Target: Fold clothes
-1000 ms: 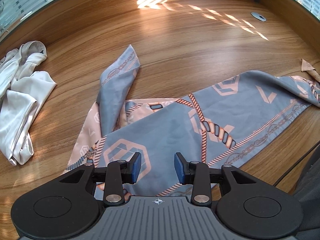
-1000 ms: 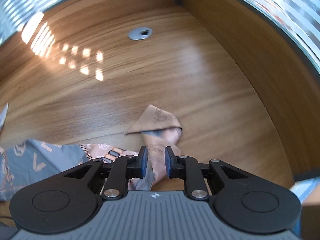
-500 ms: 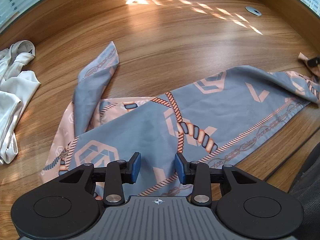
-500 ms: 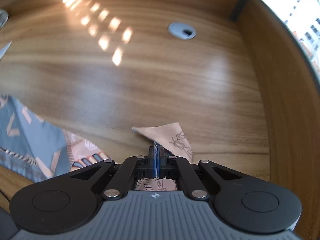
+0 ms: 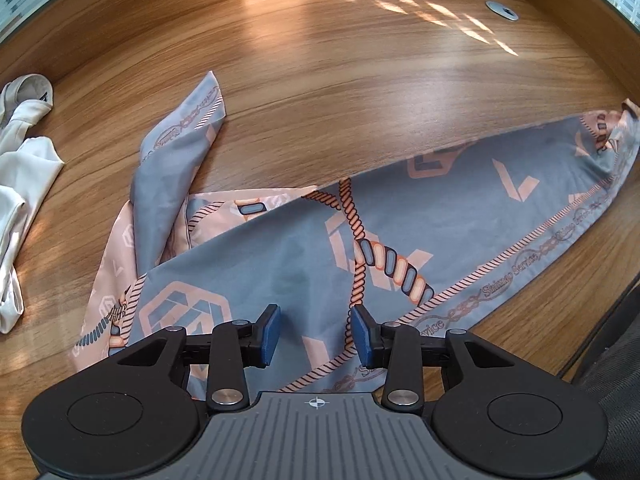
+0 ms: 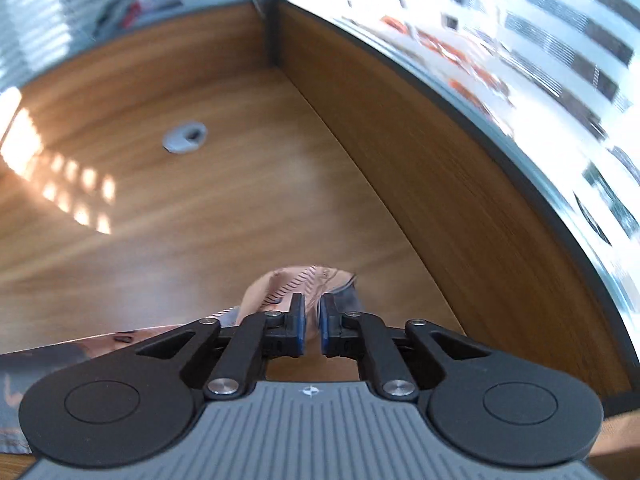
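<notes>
A grey and peach cloth (image 5: 280,256) with a rope print lies stretched across the wooden desk (image 5: 360,80). My left gripper (image 5: 316,332) hovers open over its near edge, and nothing sits between the blue pads (image 5: 270,332). The cloth's far right end (image 5: 616,128) is lifted off the desk, with its far edge taut. In the right wrist view the peach corner (image 6: 296,280) pokes out past my right gripper (image 6: 313,320). That gripper's jaws stand a narrow gap apart and are opening slightly, with the corner still pinched between them.
A crumpled white garment (image 5: 24,184) lies at the left. A round cable grommet (image 5: 502,10) (image 6: 185,136) sits in the desk near the back corner. Wooden partition walls (image 6: 440,168) with glass above bound the desk. A dark chair (image 5: 612,380) is at the near right.
My right gripper closed on the cloth's peach corner and swung towards the desk's back corner. The cloth's right end rose and its far edge pulled taut. The left gripper barely moved.
</notes>
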`<action>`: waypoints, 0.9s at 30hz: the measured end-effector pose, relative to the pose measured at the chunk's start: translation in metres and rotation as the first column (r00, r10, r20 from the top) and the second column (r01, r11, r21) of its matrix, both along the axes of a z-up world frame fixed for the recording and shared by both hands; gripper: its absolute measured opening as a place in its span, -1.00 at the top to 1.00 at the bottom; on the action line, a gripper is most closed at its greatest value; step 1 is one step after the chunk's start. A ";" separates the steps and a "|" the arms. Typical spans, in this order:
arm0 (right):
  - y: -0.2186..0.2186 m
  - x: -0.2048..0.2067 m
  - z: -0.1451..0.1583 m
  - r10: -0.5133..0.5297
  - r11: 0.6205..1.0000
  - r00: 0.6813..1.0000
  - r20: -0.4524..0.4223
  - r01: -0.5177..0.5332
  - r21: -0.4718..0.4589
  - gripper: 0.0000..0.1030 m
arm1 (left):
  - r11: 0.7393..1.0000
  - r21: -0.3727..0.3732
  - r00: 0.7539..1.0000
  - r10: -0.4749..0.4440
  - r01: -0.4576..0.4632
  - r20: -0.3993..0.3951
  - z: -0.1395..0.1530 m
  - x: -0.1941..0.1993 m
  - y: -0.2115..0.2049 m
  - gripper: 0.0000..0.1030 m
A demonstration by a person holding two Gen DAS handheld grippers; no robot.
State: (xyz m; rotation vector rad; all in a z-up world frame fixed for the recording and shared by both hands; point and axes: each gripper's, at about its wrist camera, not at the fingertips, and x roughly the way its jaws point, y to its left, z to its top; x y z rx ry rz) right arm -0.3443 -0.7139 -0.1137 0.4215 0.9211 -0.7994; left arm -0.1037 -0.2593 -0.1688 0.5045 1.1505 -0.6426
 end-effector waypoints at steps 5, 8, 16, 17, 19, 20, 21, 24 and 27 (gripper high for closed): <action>0.001 -0.011 -0.003 -0.062 0.998 0.998 -0.005 0.062 0.021 0.67 | 1.000 0.008 1.000 -0.005 0.005 -0.006 0.001 0.000 0.001 0.18; -0.001 -0.008 -0.003 -0.046 0.995 0.998 0.042 0.042 0.089 0.57 | 1.000 0.010 1.000 -0.006 0.006 -0.008 0.002 -0.001 0.003 0.18; -0.005 0.028 -0.023 0.003 0.987 1.000 0.021 -0.006 0.163 0.48 | 1.000 0.015 1.000 0.025 -0.025 -0.011 0.002 -0.001 0.011 0.17; -0.006 0.032 -0.026 0.009 0.986 1.000 0.009 -0.010 0.166 0.48 | 0.999 0.016 0.999 0.033 -0.032 -0.013 0.001 0.000 0.012 0.17; -0.005 0.037 -0.029 0.018 0.986 1.000 -0.011 -0.016 0.167 0.48 | 0.999 0.017 0.999 0.045 -0.044 -0.015 0.000 0.001 0.014 0.17; -0.006 0.040 -0.031 0.022 0.986 1.000 -0.018 -0.019 0.167 0.48 | 0.999 0.016 0.999 0.050 -0.049 -0.016 0.000 0.001 0.015 0.17; -0.008 0.042 -0.033 0.025 0.986 0.999 -0.024 -0.021 0.168 0.48 | 0.998 0.014 0.998 0.054 -0.054 -0.017 0.000 0.000 0.016 0.17; -0.012 0.047 -0.037 0.019 0.984 0.999 -0.031 -0.013 0.179 0.73 | 0.998 0.010 0.998 0.066 -0.065 -0.018 0.000 -0.001 0.017 0.17; -0.015 0.050 -0.032 0.018 0.986 1.000 -0.021 -0.014 0.168 0.96 | 0.997 0.005 0.997 0.075 -0.075 -0.021 0.000 -0.001 0.017 0.16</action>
